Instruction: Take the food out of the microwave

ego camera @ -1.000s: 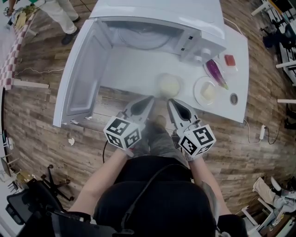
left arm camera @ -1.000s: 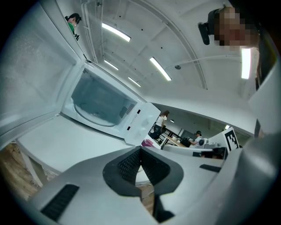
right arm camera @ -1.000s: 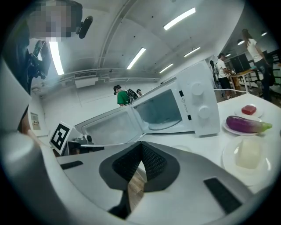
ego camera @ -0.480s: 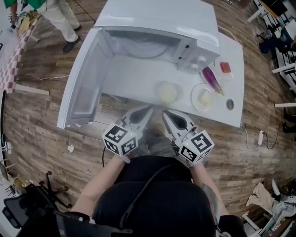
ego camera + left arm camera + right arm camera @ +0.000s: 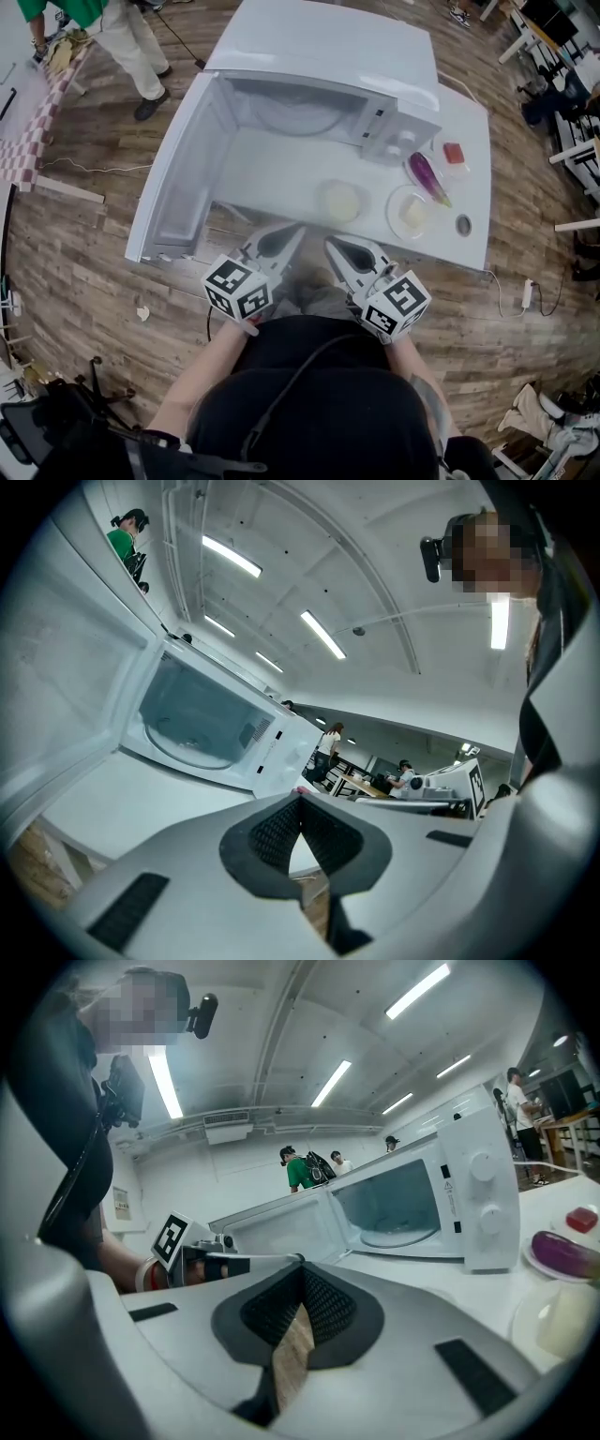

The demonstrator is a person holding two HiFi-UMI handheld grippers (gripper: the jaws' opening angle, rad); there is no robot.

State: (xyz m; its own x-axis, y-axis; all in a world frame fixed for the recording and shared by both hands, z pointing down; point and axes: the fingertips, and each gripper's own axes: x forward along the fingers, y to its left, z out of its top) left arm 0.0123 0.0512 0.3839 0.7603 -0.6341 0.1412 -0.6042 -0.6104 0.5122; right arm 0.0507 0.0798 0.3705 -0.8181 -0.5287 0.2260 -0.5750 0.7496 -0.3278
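The white microwave (image 5: 328, 80) stands at the back of the white table (image 5: 272, 169), its door (image 5: 178, 178) swung wide open to the left. Its cavity (image 5: 192, 726) shows only the glass turntable. A pale round food in a bowl (image 5: 339, 200) sits on the table in front of the microwave. My left gripper (image 5: 298, 228) and right gripper (image 5: 330, 244) hover side by side at the table's near edge, just short of the bowl. Both are shut and empty, the left gripper (image 5: 300, 797) and the right gripper (image 5: 301, 1267) with fingertips meeting.
Right of the bowl lie a plate with pale food (image 5: 412, 211), a purple eggplant (image 5: 427, 176), a red piece (image 5: 454, 153) and a small round cap (image 5: 463, 224). A person in green (image 5: 103, 23) stands at the far left beside a checkered cloth (image 5: 28, 122).
Both grippers stay shut and empty. The right one has drawn back a little from the bowl toward the near edge. The head view has shifted, so the table sits lower in the frame.
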